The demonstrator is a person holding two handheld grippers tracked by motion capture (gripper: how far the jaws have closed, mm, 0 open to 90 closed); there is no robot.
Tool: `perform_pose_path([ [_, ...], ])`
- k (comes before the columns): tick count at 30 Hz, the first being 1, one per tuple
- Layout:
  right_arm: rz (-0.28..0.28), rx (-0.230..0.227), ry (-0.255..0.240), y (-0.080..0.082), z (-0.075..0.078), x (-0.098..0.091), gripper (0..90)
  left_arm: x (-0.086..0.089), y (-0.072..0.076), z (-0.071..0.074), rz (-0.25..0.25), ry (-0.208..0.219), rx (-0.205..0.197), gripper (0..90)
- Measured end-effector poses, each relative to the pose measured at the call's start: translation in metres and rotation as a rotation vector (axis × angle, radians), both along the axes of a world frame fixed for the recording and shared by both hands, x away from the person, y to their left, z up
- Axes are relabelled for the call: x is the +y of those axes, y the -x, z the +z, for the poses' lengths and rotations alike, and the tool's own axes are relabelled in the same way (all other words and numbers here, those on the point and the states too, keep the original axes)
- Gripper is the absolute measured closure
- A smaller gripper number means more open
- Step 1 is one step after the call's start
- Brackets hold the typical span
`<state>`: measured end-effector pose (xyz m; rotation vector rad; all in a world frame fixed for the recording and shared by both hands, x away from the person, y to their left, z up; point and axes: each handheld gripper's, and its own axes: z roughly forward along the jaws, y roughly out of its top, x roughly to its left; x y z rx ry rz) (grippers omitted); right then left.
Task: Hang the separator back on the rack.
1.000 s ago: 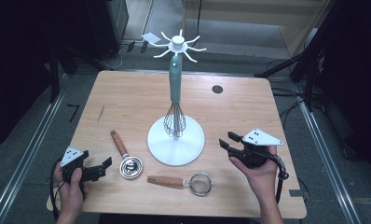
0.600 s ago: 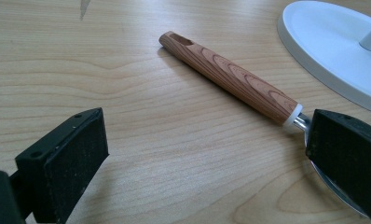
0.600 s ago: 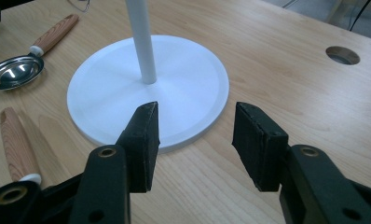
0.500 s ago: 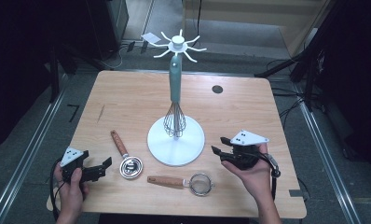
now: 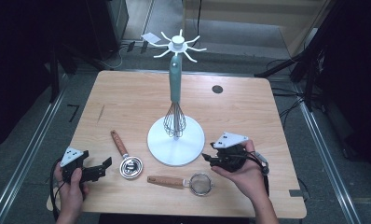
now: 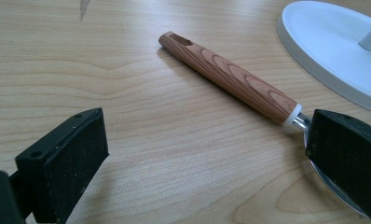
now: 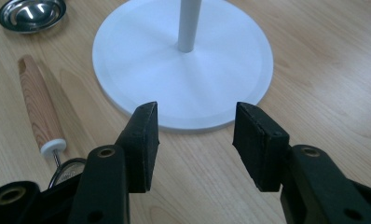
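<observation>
A white hook stand [image 5: 176, 140] rises mid-table, and a teal-handled whisk [image 5: 175, 120] hangs from it. Left of its base lies a steel measuring spoon [image 5: 130, 166] with a wooden handle [image 6: 230, 77]. A small strainer [image 5: 201, 183] with a wooden handle [image 7: 39, 109] lies in front of the base. My left gripper [image 5: 103, 168] is open near the front left edge, pointing at the spoon, and the left gripper [image 6: 204, 140] has nothing between its jaws. My right gripper [image 5: 209, 153] is open and empty beside the base's right edge. Just beyond the right gripper [image 7: 197, 116] lies the stand base [image 7: 183, 65].
A dark round hole [image 5: 216, 88] marks the table's far right. Metal rails and dark equipment run along both sides of the table [image 5: 127, 102]. A white paper [image 5: 150, 37] lies on the floor behind it. The spoon's bowl [image 7: 32, 14] gleams past the base.
My right gripper has moved left, toward the stand's base and the strainer. The left gripper and the utensils have not moved.
</observation>
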<state>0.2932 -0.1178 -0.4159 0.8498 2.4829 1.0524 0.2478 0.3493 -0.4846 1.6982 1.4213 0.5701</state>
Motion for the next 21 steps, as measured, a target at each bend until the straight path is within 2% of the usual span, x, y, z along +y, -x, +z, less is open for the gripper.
perform_pose_path([
  [5,0.046,0.023,0.056,-0.001,-0.002,0.012,52.4,0.000,0.000,0.000,0.000,-0.006,0.002,0.0],
  [9,0.088,0.070,0.049,0.003,0.001,0.025,54.9,-0.001,0.000,0.000,0.002,-0.009,0.001,0.0],
  [15,0.188,0.078,0.110,0.009,0.002,0.048,56.6,0.000,0.000,0.000,0.000,-0.005,0.000,0.0],
  [21,0.262,0.093,0.170,0.013,-0.004,0.068,59.0,0.000,0.000,0.000,-0.001,-0.003,0.001,0.0],
])
